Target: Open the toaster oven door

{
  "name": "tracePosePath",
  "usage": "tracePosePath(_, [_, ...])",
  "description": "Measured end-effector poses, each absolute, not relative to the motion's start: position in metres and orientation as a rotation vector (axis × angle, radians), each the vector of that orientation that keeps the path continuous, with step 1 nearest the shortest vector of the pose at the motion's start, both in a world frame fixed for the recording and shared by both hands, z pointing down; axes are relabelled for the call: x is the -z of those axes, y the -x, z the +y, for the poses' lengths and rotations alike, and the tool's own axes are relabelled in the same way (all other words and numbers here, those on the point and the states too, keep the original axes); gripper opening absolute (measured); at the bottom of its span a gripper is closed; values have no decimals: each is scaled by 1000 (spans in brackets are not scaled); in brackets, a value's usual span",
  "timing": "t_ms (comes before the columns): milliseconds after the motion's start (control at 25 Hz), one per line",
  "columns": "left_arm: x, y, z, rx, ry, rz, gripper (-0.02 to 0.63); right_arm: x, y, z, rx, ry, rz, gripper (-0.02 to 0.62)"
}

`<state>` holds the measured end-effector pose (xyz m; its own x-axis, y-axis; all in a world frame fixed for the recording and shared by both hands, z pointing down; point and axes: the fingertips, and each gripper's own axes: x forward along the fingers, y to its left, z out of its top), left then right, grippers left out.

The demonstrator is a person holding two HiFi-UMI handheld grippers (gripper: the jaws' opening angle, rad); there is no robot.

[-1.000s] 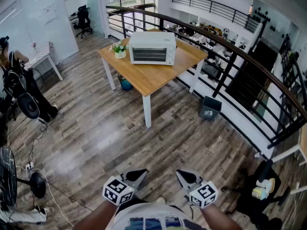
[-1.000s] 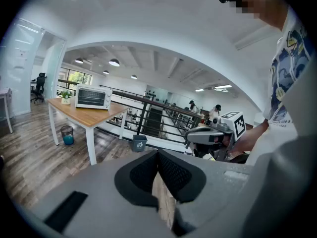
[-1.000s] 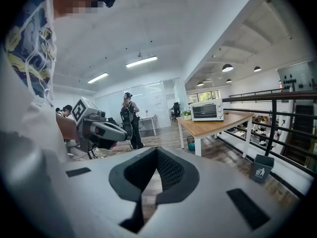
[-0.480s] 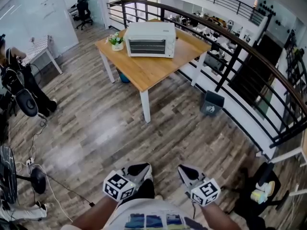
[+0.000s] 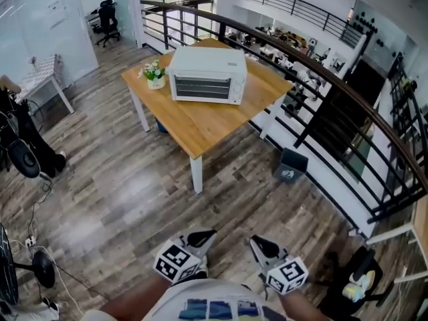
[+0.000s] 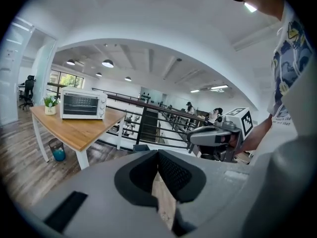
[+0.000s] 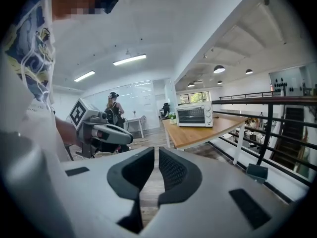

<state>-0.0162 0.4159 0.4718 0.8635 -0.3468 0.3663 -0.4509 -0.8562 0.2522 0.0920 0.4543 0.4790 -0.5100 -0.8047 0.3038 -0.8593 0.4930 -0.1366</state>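
Nearest, at the bottom edge of the head view, the wearer's patterned shirt (image 5: pixel 212 308) and both forearms are cut off by the frame, and the two grippers point forward over the wood floor (image 5: pixel 114 179). The left gripper (image 5: pixel 206 234) has its jaws pressed together with nothing between them. The right gripper (image 5: pixel 257 242) has its jaws drawn in to a thin slit, through which only floor shows. The marker cubes hide the hands that hold them from above. Well apart from both, across open floor, the toaster oven (image 5: pixel 206 75) stands toward the back of the wooden bench (image 5: pixel 200 122), its glass door shut and facing this way. Its knobs are too small to read. A small potted plant (image 5: pixel 154 75) sits just beside its left end. A blue container (image 6: pixel 58 150) under the bench is mostly hidden from overhead and shows plainly only in the left gripper view. Behind the bench a dark railing (image 5: pixel 314 72) curves across, with a grey bin (image 5: pixel 289 166) at its foot. The lower level beyond it is too cluttered to make out. A dark-clothed person (image 5: pixel 20 136) is cut off at the left edge.
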Motion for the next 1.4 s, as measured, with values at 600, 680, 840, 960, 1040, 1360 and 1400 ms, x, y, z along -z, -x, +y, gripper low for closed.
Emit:
tracePosePath(600, [-485,-4,253,-420,-2675,-762,3,-482,-123,291,-399,-1347,-2564,44])
tracePosePath(680, [-480,-15,223,-413,-2654,-829,3,-479,-138,261,-391,-1301,-2588,44])
tracePosePath(840, [-467,-44,167,-403,-2608,-955,3,-463,-175,202,-344,-1227,-2642,44])
tracePosePath(960, [-462,-64,122,-387,-2579,-1039,5,-461,-205,164,-328,-1183,-2664,44])
tracePosePath(1040, [-462,-74,94,-378,-2556,-1100,5,-461,-225,148,-339,-1160,-2666,44])
tracePosePath(1360, [-455,-95,-20,-338,-2516,-1276,5,-479,-306,104,-399,-1177,-2620,44])
tracePosePath(1400, [-454,-94,-35,-338,-2512,-1288,5,-483,-312,99,-420,-1188,-2611,44])
